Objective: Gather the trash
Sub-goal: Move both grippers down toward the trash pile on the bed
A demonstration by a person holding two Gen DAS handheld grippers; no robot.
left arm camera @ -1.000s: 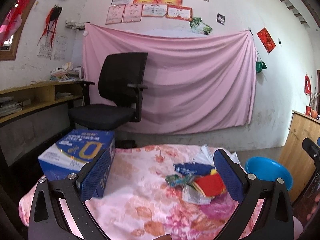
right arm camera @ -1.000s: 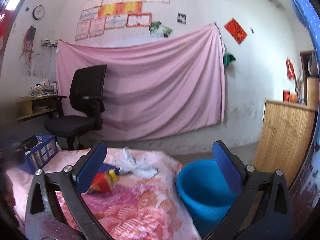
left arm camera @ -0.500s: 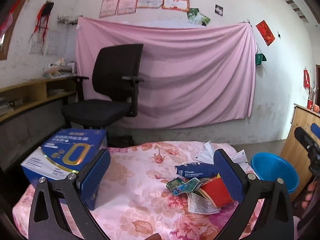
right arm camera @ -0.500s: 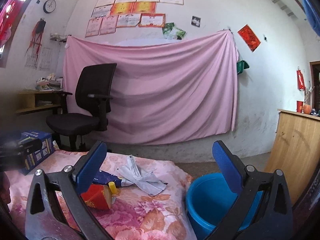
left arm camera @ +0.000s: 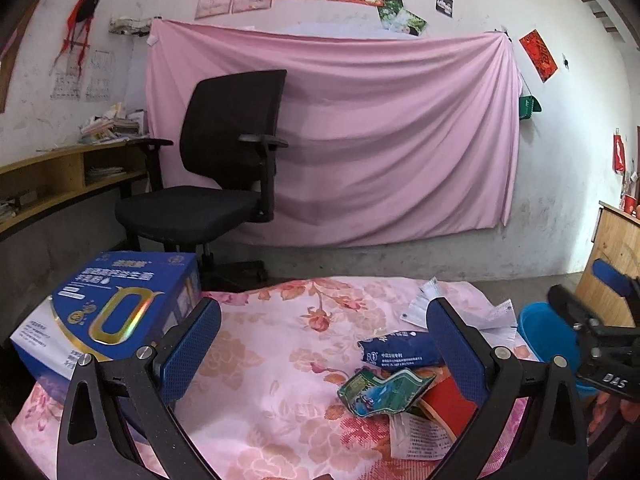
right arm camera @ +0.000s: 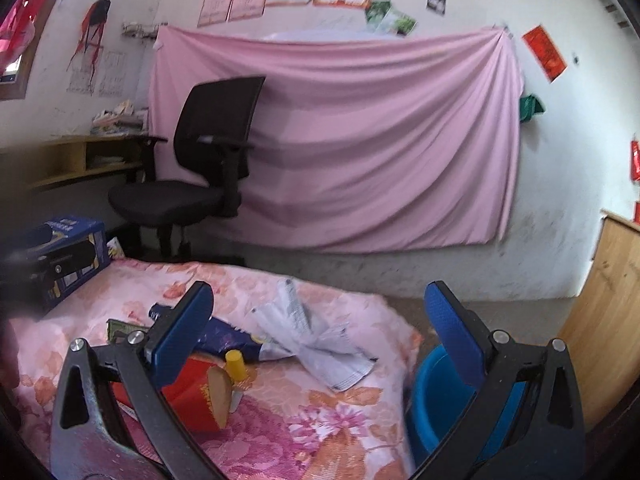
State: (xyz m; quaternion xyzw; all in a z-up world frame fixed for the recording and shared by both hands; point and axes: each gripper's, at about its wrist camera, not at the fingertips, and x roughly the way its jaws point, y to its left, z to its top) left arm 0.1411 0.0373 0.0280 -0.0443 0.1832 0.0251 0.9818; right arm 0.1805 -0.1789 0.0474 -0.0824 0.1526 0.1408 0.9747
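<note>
Both the left hand-held gripper [left arm camera: 322, 354] and the right hand-held gripper [right arm camera: 318, 330] hang spread wide and empty above the floral-clothed surface [left arm camera: 260, 364], apparently lining up on the wrapper pile [left arm camera: 394, 374] lying just beside the blue bucket [right arm camera: 434, 394] meant to receive it.

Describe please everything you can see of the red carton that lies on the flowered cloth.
The red carton looks like a small paper drink box, bright red, with gold print on its tan, bent end flap. It lies tipped on its side on the flowered cloth, near the front of the trash pile. A small yellow cap sits beside it, and the dark blue packet lies just behind. In the left wrist view the green wrapper overlaps the carton's edge. No jaws touch it.
</note>
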